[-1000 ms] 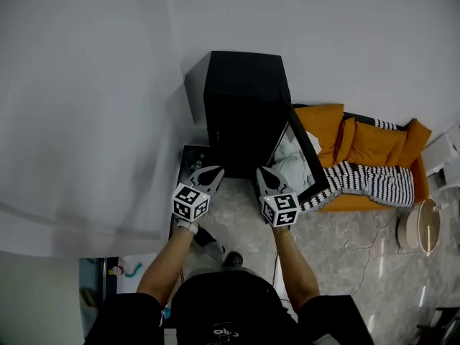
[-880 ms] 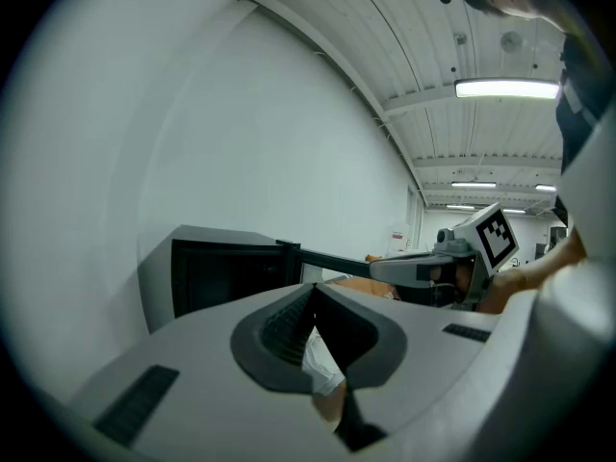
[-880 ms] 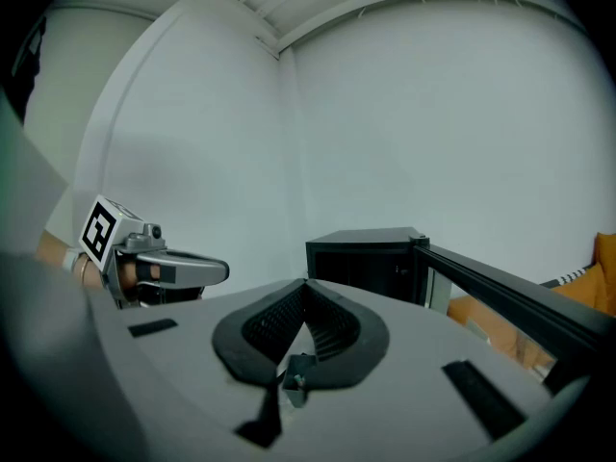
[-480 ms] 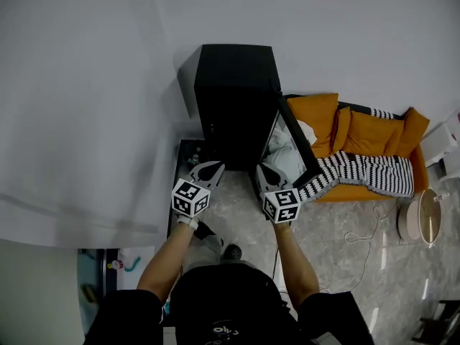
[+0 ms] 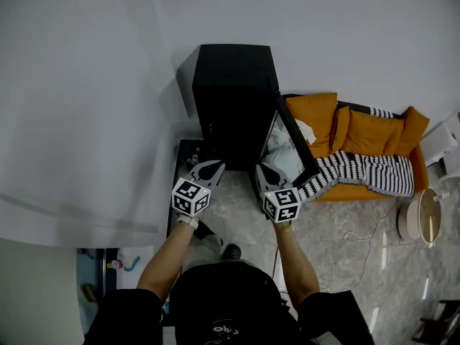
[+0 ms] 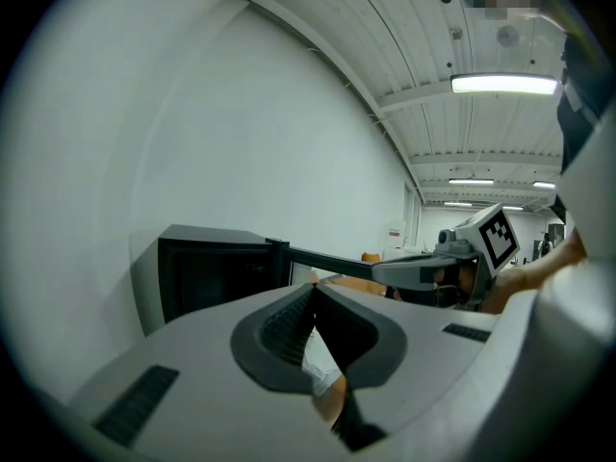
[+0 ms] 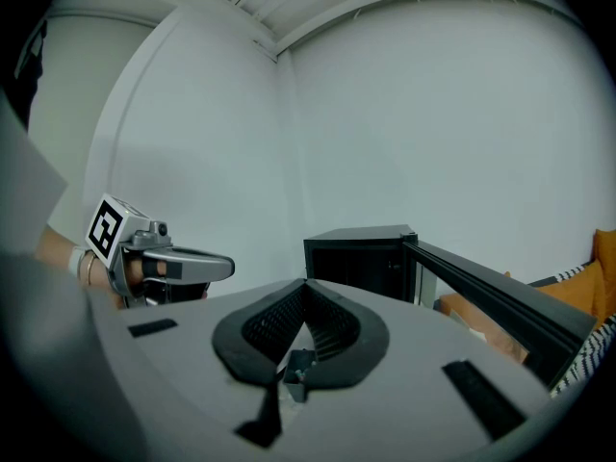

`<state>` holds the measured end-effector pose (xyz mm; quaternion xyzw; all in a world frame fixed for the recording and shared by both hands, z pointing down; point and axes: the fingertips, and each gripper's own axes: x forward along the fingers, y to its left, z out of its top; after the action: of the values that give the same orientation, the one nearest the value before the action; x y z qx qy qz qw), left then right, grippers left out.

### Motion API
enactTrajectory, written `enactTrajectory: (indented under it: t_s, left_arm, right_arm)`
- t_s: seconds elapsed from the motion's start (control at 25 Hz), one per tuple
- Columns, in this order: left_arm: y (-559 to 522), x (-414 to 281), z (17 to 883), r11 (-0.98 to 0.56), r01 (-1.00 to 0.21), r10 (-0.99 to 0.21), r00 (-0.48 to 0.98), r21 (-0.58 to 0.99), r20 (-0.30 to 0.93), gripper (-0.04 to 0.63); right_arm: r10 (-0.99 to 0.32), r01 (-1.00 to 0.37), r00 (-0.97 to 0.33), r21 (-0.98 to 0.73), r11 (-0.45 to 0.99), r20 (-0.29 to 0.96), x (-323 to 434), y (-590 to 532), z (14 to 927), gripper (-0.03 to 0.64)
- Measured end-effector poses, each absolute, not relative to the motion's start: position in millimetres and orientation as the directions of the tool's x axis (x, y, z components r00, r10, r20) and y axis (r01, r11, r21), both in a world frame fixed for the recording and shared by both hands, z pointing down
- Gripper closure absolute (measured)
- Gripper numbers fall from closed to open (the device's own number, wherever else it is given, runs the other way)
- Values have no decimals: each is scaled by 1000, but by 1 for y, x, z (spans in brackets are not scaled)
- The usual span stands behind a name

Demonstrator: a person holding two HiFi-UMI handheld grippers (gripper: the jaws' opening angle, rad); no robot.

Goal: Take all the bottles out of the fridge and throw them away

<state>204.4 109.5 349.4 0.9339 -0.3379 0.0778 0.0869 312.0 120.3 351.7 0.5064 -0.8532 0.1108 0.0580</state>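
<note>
Free floor before fridge; door wide open at right

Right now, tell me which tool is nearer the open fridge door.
Right. The right tool hangs close beside the fridge door; the left tool is farther off, across the opening.

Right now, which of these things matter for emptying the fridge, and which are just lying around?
For the job: black fridge; its open door; left gripper, shut and empty; right gripper, shut and empty. No bottle can be made out.

Lying about: orange sofa; striped blanket; round white object on the floor.
</note>
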Motion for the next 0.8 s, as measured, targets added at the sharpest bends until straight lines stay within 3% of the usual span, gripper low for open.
enactTrajectory:
  t_s: [0.8]
  left_arm:
    - [118, 201, 339, -769, -632, -609, 770, 95, 189, 589]
  right_arm:
    - [-851, -878, -479, -121, 464, 214, 310, 129, 349, 609]
